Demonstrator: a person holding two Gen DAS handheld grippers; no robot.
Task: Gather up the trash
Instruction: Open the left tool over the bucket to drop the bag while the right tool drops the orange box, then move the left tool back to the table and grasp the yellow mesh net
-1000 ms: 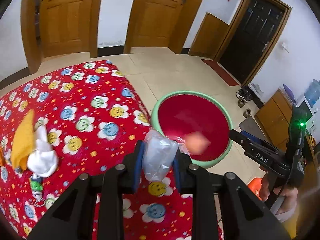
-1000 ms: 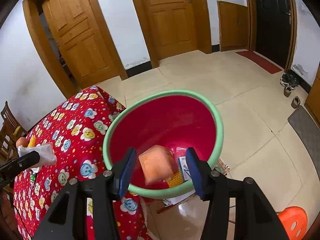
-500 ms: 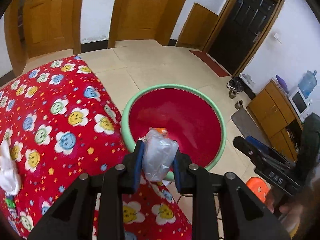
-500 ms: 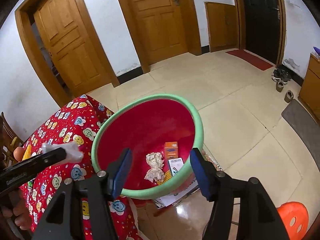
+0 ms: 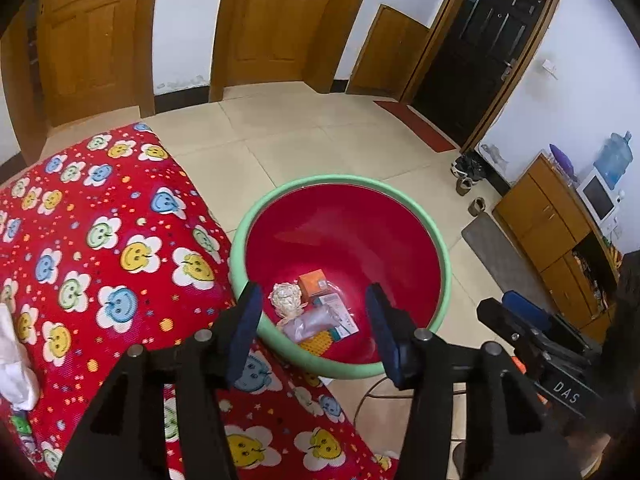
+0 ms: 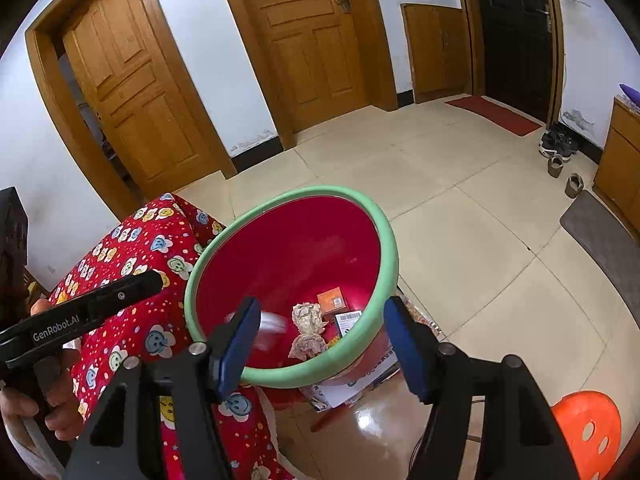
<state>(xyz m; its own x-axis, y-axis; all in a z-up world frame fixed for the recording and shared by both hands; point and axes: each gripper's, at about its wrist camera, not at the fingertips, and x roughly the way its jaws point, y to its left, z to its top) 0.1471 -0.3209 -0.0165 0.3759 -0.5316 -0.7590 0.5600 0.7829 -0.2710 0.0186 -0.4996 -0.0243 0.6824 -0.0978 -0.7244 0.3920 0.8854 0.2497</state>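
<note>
Trash remaining on the table [image 5: 120,208] lay off to the left: a white crumpled wad [image 5: 14,360] at the cloth's near-left edge, closer to the left hand-held gripper [image 5: 316,320] than the right hand-held gripper [image 6: 320,340]. Both stood spread wide, holding nothing, above the red basin [image 5: 400,188]. The wad's long axis ran roughly toward and away from the grippers, I judged.

Right tool [image 6: 320,344] gapes empty above the red basin [image 6: 390,256] holding crumpled paper [image 6: 306,330] and an orange box [image 6: 331,299]
</note>
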